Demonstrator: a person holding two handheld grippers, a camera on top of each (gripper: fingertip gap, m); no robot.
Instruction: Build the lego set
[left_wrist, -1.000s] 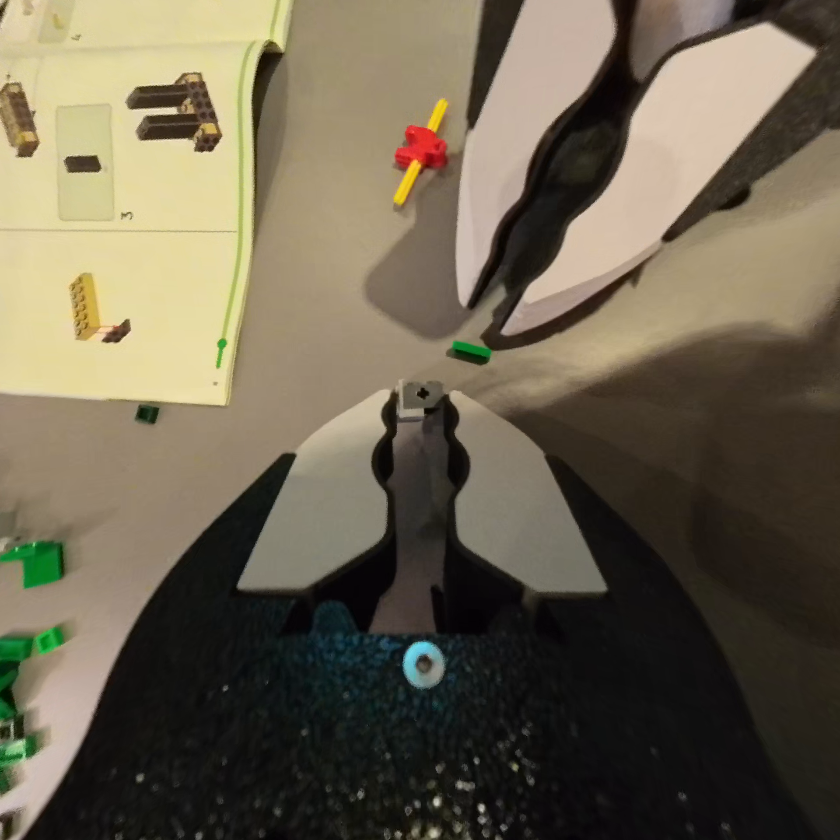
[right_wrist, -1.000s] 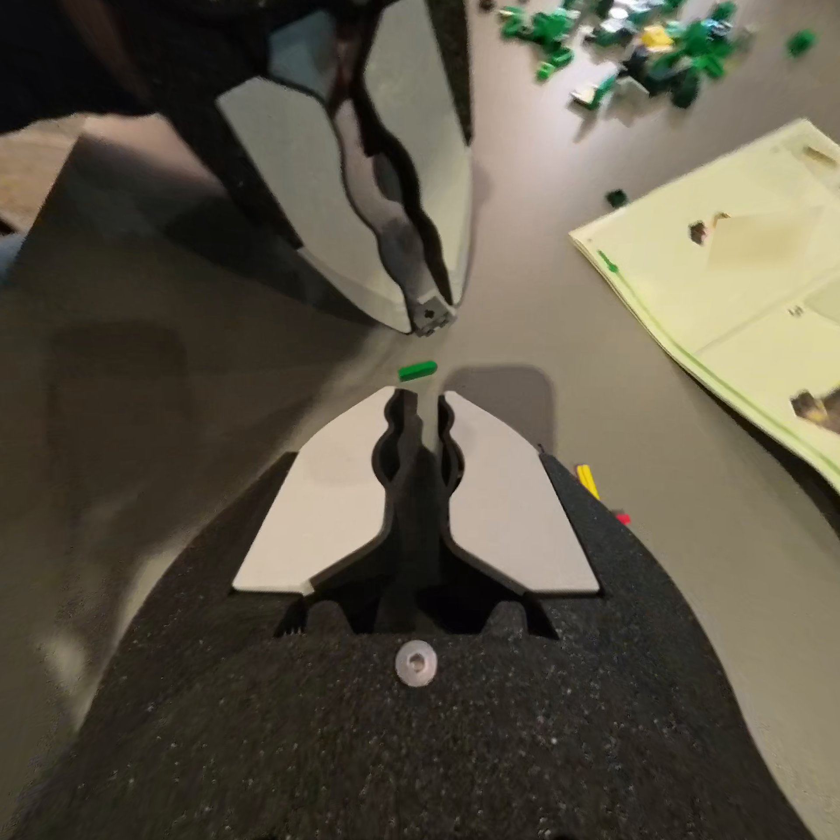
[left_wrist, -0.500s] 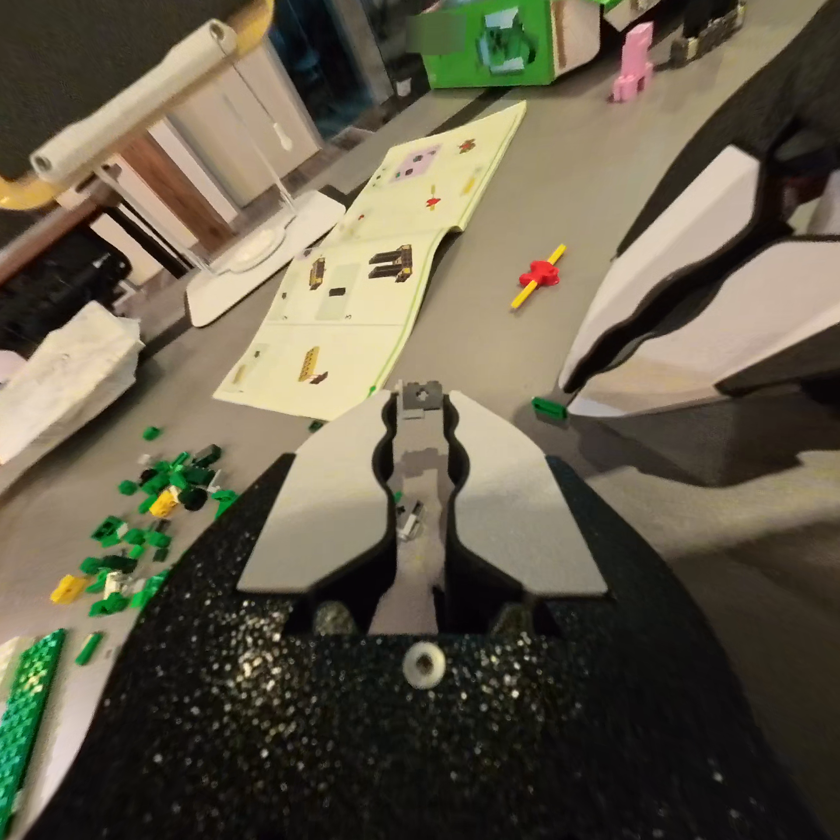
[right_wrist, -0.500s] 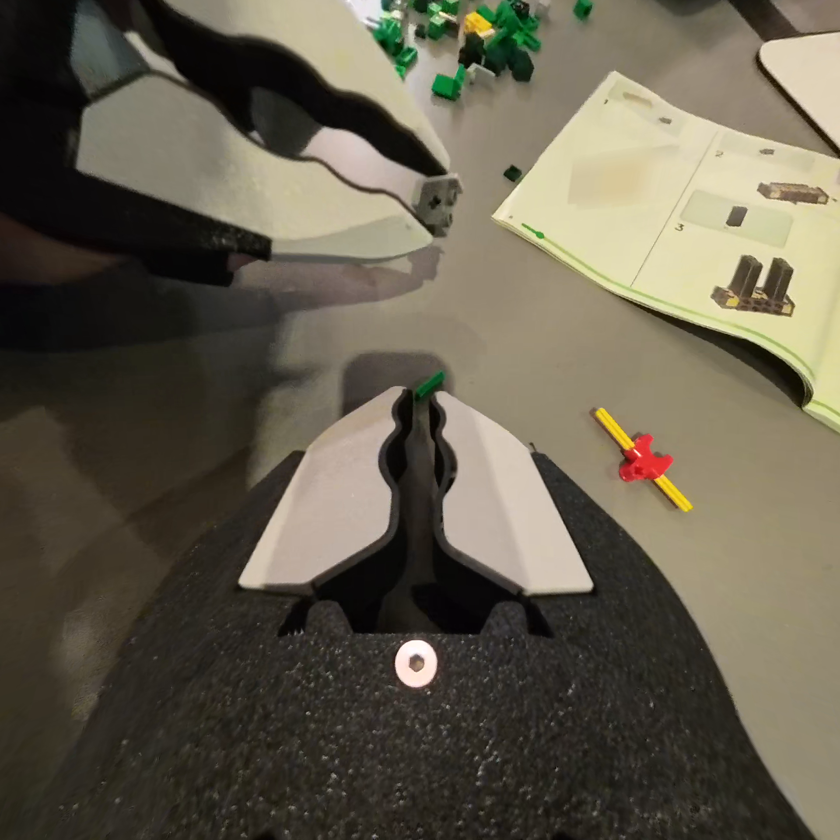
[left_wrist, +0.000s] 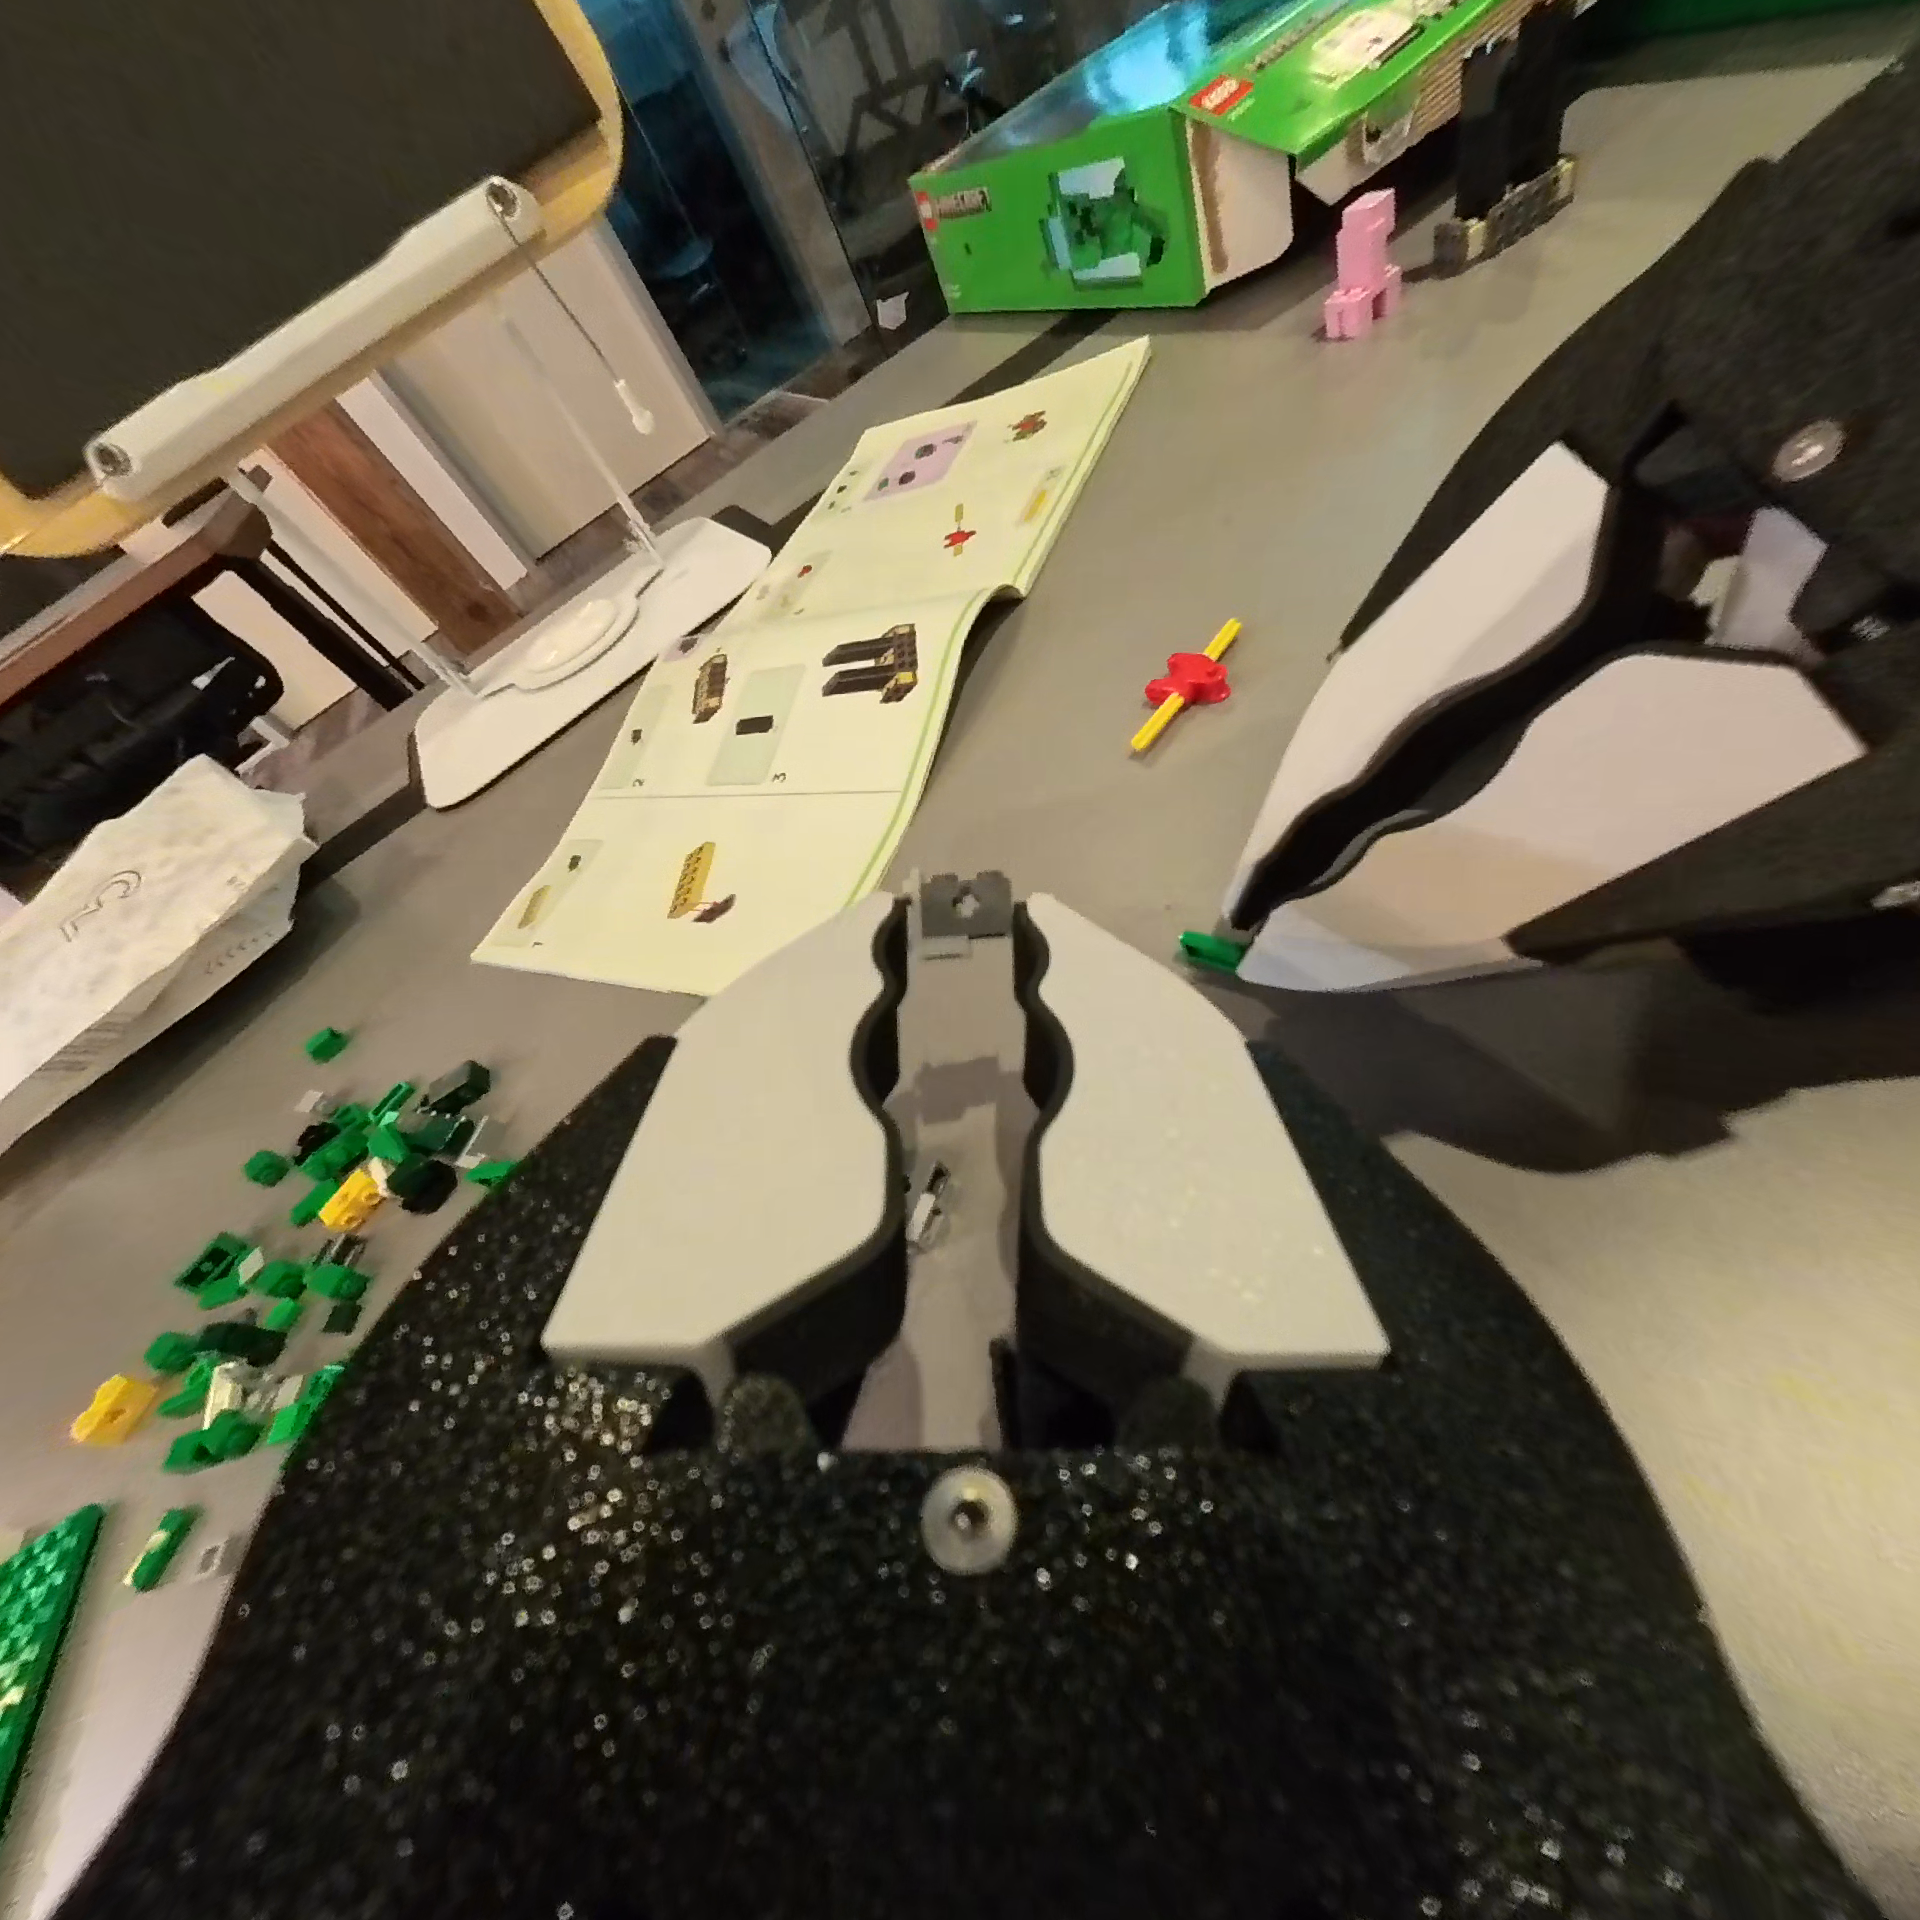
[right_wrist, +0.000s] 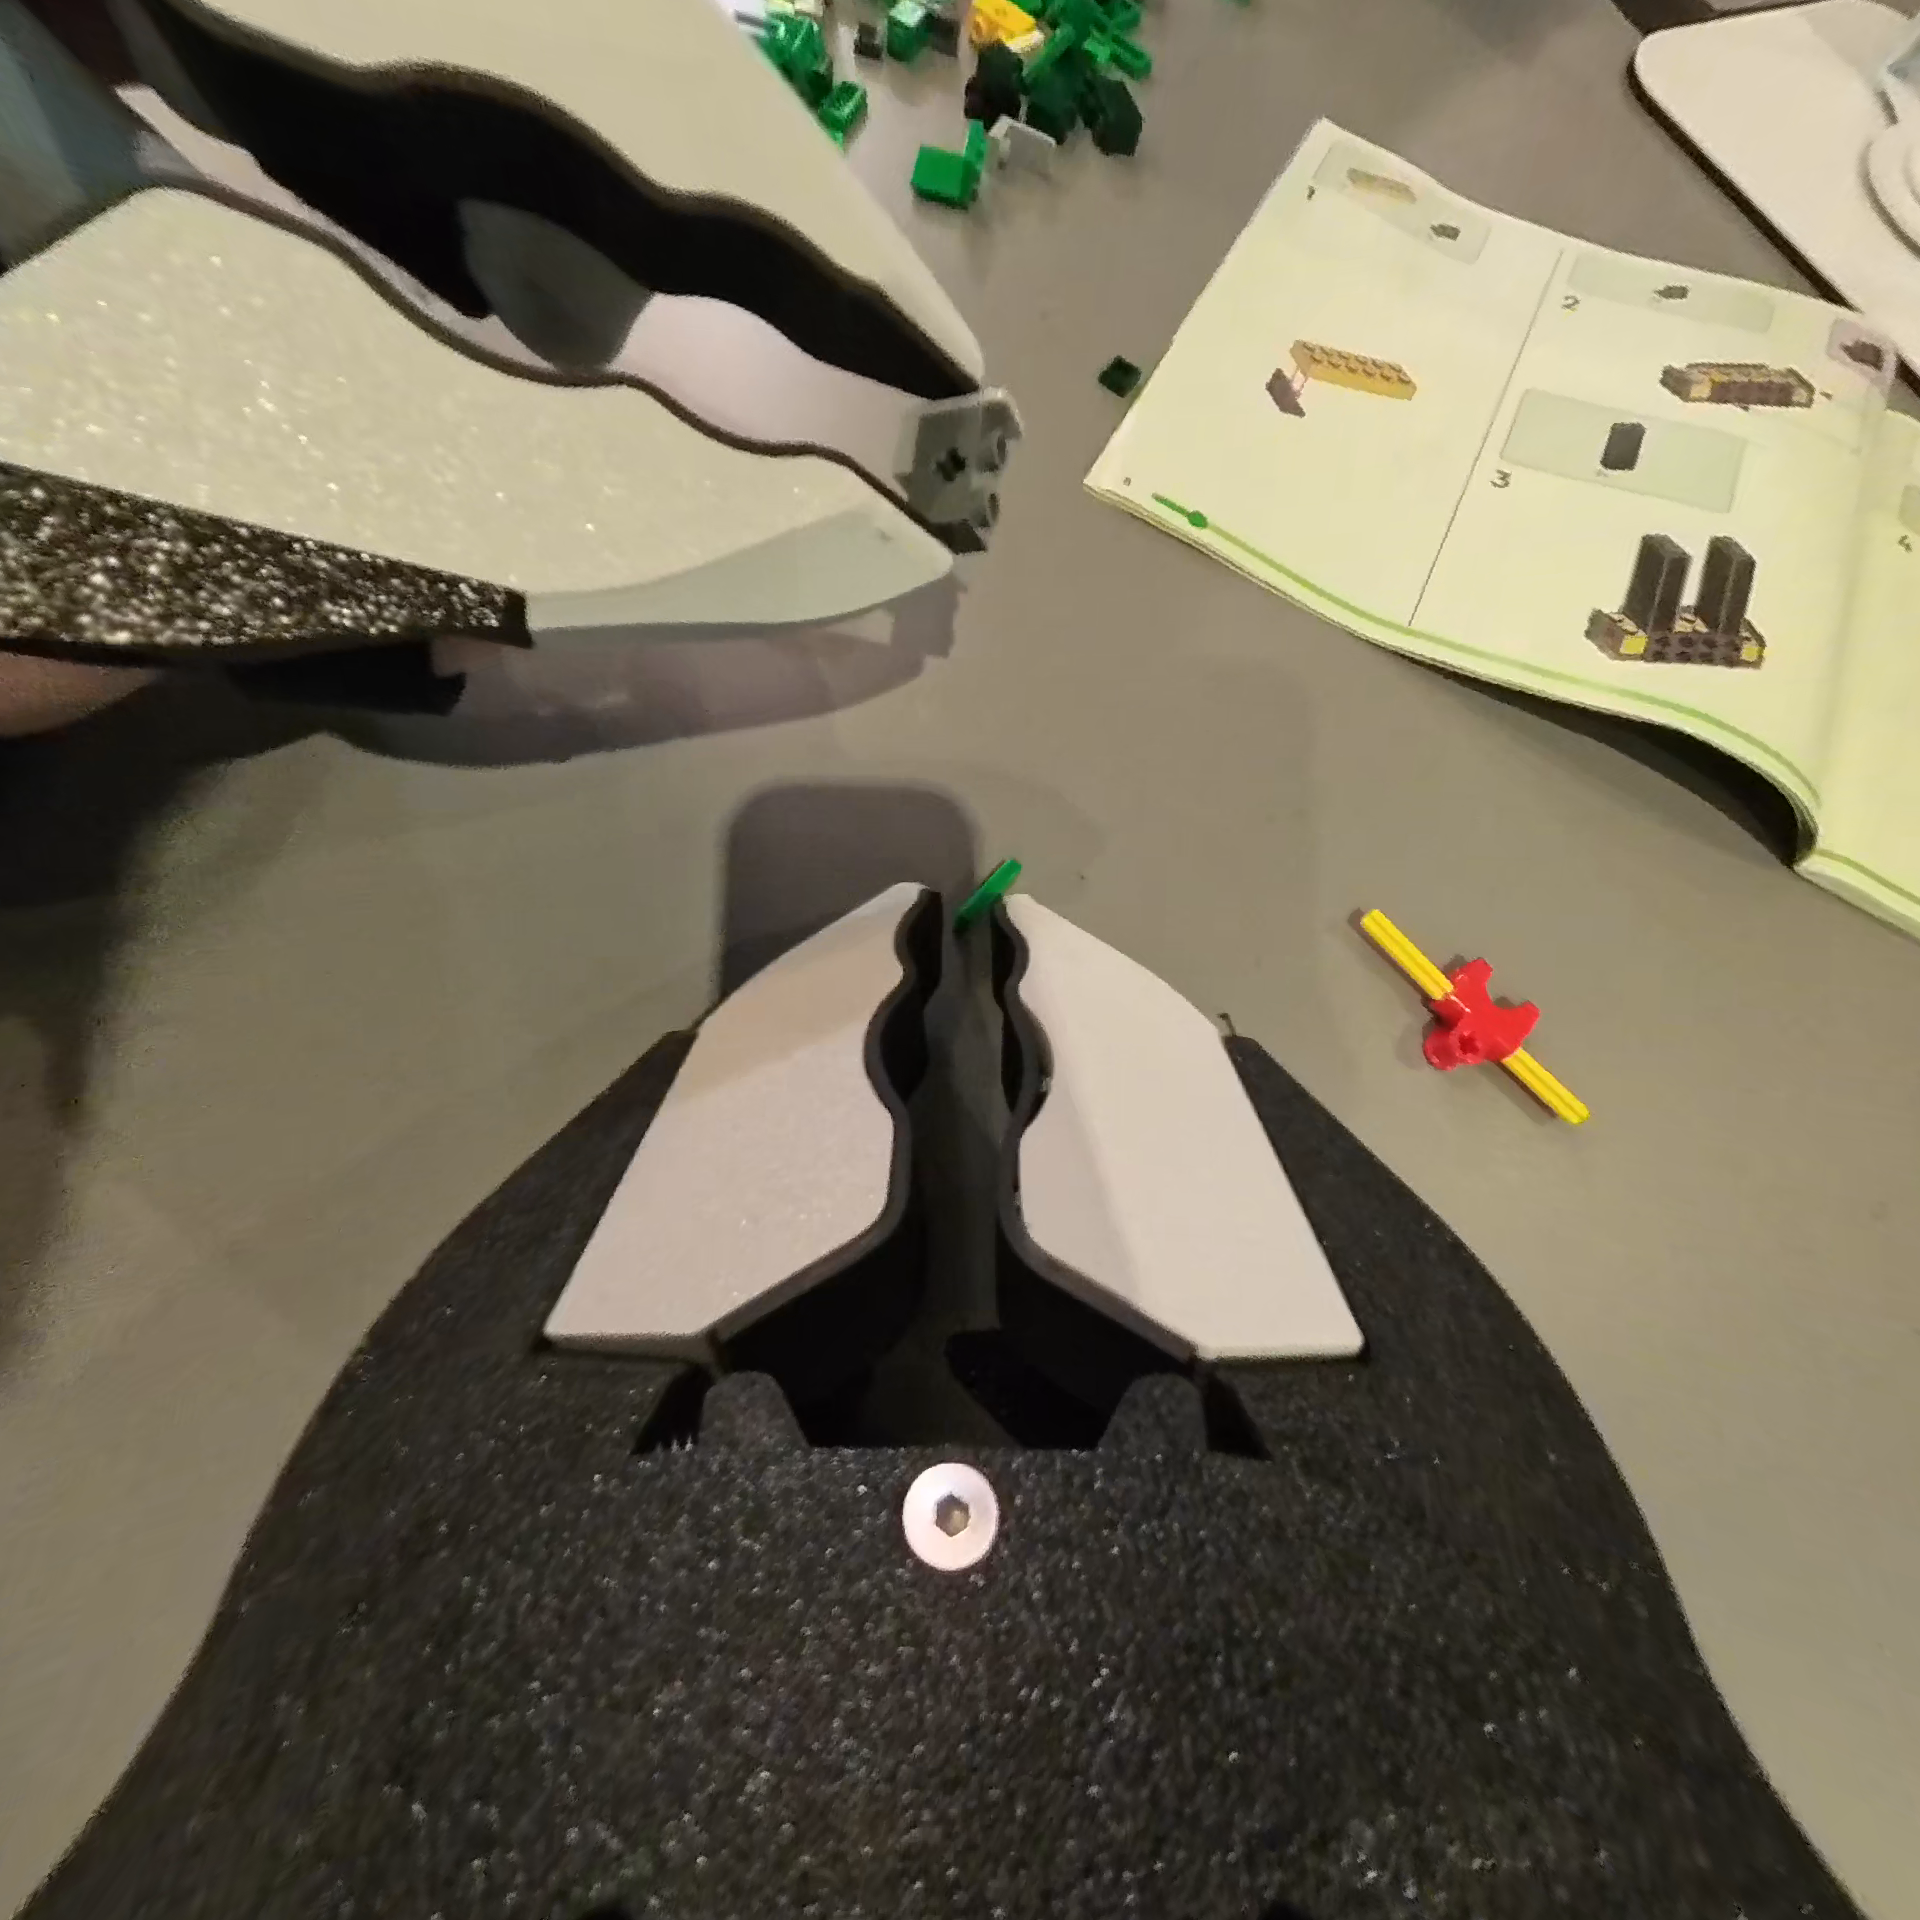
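Note:
My left gripper is shut on a small grey brick and holds it above the grey table; both also show in the right wrist view, the gripper at upper left with the brick at its tips. My right gripper is shut on a small flat green piece, which sticks out tilted from its tips just above the table. In the left wrist view the right gripper comes in from the right, with the green piece at its tips by the table. The two grippers' tips are close but apart.
An open instruction booklet lies beyond the grippers. A red piece on a yellow axle lies near it. Loose green pieces and a green baseplate are at the left. A green box, a pink figure and a white lamp base stand at the back. About 7 cm separates my left fingertips from my right. It is some 30 cm from my left tips to the green baseplate.
My left gripper has tilted up from pointing down at the table to facing forward, still holding the grey brick. My right gripper has closed on the green piece, which now stands tilted.

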